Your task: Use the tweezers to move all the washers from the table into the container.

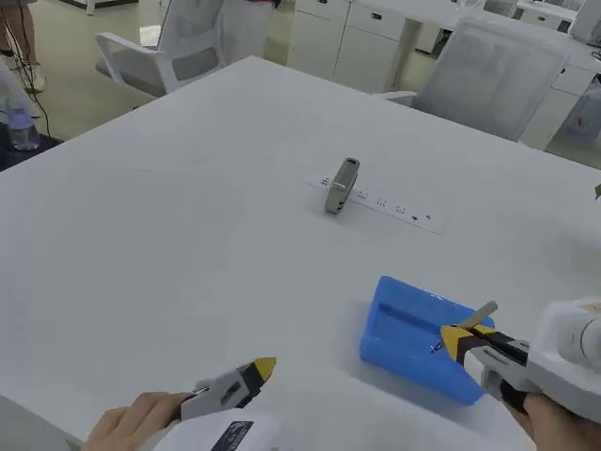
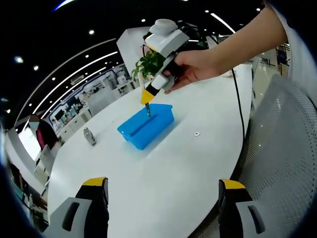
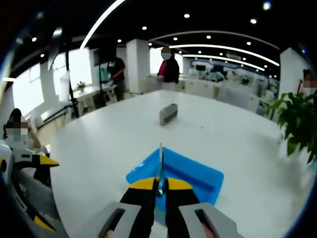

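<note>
The blue container (image 1: 413, 336) sits near the table's front right. My right gripper (image 1: 460, 340) is shut on a pair of metal tweezers (image 1: 481, 314), whose tips hang over the container's inside; whether they hold a washer is too small to tell. From the left gripper view the tweezers (image 2: 148, 110) point down into the container (image 2: 146, 128), and one small washer (image 2: 197, 133) lies on the table to its right. My left gripper (image 1: 263, 368) rests low at the front edge, open, with nothing between its jaws (image 2: 162, 188). The right gripper view shows the tweezers (image 3: 160, 161) above the container (image 3: 195, 179).
A small grey device (image 1: 341, 185) stands mid-table on a white printed strip (image 1: 390, 205). Grey office chairs (image 1: 164, 52) stand beyond the far edge. A potted plant (image 3: 297, 121) is at the table's right, and people stand in the background.
</note>
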`<control>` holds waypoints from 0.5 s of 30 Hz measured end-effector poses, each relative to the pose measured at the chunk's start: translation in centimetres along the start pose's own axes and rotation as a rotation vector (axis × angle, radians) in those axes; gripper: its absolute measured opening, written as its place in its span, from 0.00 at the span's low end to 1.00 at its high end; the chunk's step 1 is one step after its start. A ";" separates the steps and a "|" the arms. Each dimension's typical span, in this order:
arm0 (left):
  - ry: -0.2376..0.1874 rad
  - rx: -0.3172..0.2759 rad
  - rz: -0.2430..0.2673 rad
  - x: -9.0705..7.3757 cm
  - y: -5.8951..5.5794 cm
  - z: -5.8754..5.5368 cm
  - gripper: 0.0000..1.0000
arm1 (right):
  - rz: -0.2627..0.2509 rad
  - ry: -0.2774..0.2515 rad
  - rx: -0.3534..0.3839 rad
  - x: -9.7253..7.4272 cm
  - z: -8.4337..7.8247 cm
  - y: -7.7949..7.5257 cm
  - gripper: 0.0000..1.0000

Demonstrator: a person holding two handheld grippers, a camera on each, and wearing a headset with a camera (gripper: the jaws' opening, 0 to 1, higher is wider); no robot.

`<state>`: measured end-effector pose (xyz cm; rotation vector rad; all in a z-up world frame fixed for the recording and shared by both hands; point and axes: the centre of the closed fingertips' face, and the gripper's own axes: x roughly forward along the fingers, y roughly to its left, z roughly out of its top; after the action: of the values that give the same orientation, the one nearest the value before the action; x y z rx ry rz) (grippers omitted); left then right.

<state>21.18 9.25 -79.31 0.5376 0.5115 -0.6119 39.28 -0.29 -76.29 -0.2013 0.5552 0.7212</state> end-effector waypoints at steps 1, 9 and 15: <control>0.001 0.000 -0.001 0.0 0.0 0.0 0.94 | -0.002 0.009 -0.005 0.4 -0.3 -0.1 0.03; 0.015 0.000 -0.002 0.1 -0.1 -0.2 0.94 | -0.009 0.071 0.004 3.0 -2.0 -0.9 0.03; 0.026 0.001 0.008 0.1 0.2 -0.3 0.93 | -0.002 0.097 -0.001 4.0 -2.9 -0.7 0.03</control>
<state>21.26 9.50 -79.52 0.5490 0.5329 -0.5986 41.06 0.46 -80.91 -0.2385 0.6470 0.7128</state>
